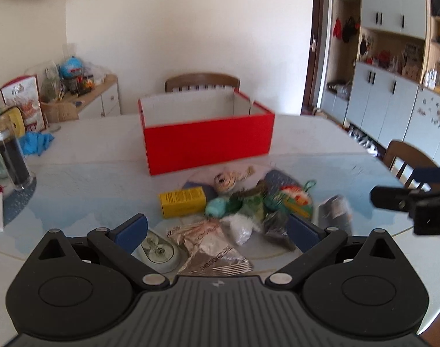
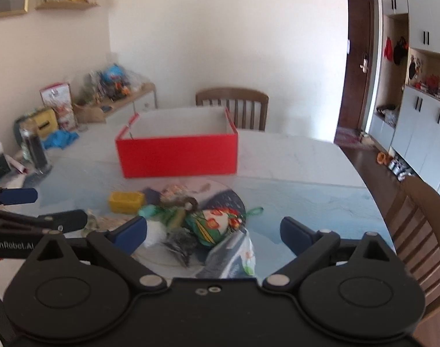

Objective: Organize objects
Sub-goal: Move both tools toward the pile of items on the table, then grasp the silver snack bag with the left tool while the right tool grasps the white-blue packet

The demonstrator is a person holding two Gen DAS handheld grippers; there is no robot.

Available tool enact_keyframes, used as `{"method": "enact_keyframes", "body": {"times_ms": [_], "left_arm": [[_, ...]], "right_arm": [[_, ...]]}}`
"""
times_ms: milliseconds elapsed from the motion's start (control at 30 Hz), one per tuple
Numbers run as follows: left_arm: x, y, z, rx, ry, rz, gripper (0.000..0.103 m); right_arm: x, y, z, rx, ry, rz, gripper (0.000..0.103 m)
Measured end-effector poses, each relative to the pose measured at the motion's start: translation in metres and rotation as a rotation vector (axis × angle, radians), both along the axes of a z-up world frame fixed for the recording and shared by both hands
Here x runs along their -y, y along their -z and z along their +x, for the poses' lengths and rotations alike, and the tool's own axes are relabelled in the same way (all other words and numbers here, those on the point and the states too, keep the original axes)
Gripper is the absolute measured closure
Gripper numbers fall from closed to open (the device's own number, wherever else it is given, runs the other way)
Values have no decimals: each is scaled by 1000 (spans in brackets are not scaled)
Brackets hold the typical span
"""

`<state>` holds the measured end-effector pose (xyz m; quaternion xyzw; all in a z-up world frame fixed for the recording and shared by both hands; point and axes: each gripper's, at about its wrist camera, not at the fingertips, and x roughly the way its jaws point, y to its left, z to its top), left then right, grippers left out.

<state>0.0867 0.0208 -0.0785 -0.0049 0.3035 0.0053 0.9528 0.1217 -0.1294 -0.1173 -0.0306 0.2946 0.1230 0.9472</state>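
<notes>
A red open box (image 1: 208,141) (image 2: 178,156) with a white inside stands mid-table. In front of it lies a heap of small things: a yellow carton (image 1: 182,202) (image 2: 126,201), a teal plush (image 1: 217,206), a striped toy (image 1: 225,182), a red-green pouch (image 1: 295,199) (image 2: 217,225), a foil packet (image 1: 214,251) and a pale oval case (image 1: 159,250). My left gripper (image 1: 217,232) hangs open over the near side of the heap, holding nothing. My right gripper (image 2: 214,234) is open too, above the pouch and a grey printed packet (image 2: 234,256) (image 1: 335,211), and shows at the right edge of the left wrist view.
A dark glass jar (image 1: 11,156) (image 2: 34,150) and blue gloves (image 1: 34,143) sit at the table's left. Wooden chairs stand behind the box (image 1: 202,82) and at the right (image 2: 422,231). A cluttered sideboard (image 1: 84,98) lines the left wall; cabinets (image 1: 393,101) fill the right.
</notes>
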Motion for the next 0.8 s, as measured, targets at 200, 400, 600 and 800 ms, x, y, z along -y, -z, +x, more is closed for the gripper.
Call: {"method": "enact_keyframes", "body": {"times_ms": [200,400,600,800], "left_arm": [[-5,34,33,-65,-10,18,1],[-2,57,53,-124,8,41,7],[1,64,67,-168,-18,50,13],[1,70,75,-209,-19,57,28]], "right_arm": [[-1,27,27,-96,28,-14,20],[-5,50,46,-189,51,-22,28],[-11,62,59,-246,59,-34,36],[-12,72,71,-290,91,-29,50]]}}
